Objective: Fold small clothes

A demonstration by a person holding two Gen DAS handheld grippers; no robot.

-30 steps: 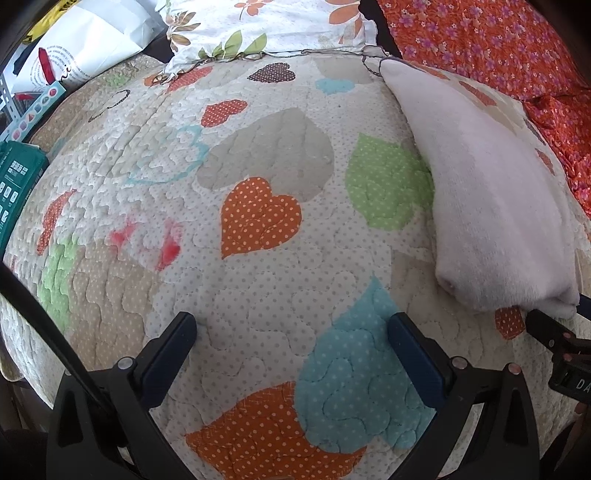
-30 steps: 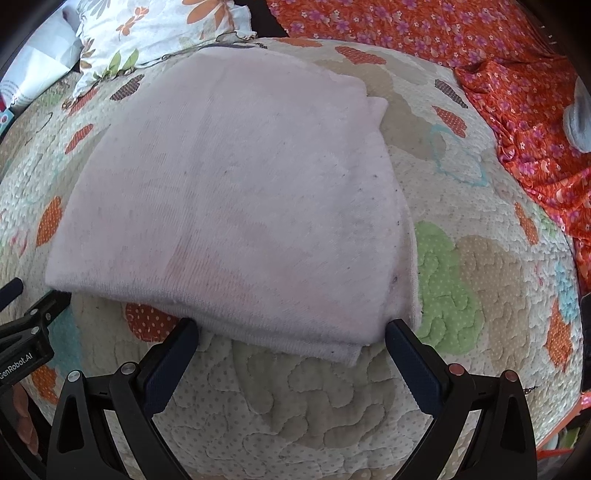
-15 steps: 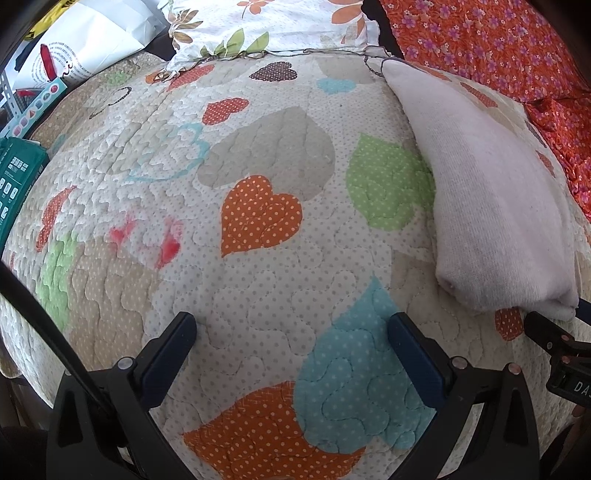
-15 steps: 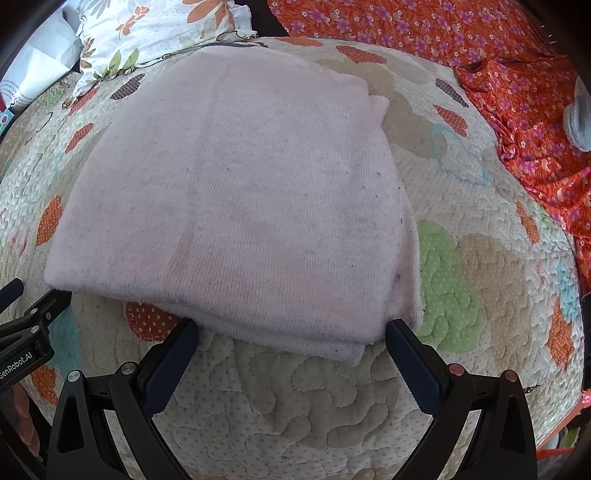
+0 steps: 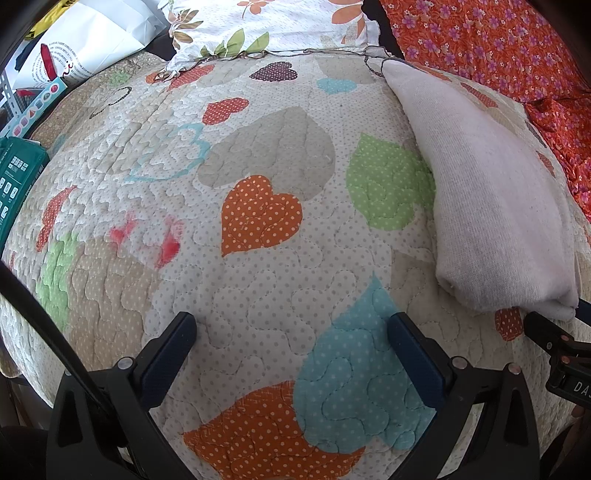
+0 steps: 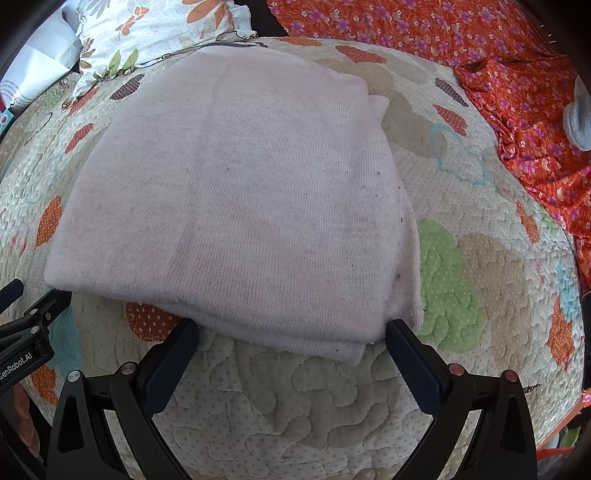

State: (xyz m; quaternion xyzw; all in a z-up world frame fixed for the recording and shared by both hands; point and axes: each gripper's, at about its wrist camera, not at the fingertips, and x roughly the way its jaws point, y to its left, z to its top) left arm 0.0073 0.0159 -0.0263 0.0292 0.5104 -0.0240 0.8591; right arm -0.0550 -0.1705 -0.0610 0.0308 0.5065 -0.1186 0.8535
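We hold our left claw [image 5: 291, 332] released, its jaws wide apart over bare quilt [image 5: 258, 280], above a blue heart patch and an orange one, grasping nothing. Our right claw [image 6: 291, 332] is released too, jaws spread wide, with the near edge of the cloth [image 6: 236, 206] lying just between and in front of the fingertips [image 6: 184, 332]; we cannot tell whether the tips touch the fabric. The cloth is a pale pink knit, folded into a thick rectangle with stacked layers showing at its near right corner, and it lies flat on the quilt. From the left wrist view the cloth [image 5: 491, 206] sits off to the right, well clear of the left claw, with the tip of the right claw [image 5: 554, 343] just beside its near corner. From the right wrist view the left claw [image 6: 33, 325] shows at the left edge, near the cloth's near left corner. Beyond the quilt lie a floral pillow [image 6: 155, 33] and an orange flowered sheet [image 6: 498, 74]. A white bag [image 5: 88, 51] and a green box [image 5: 18, 184] sit at the quilt's left side.
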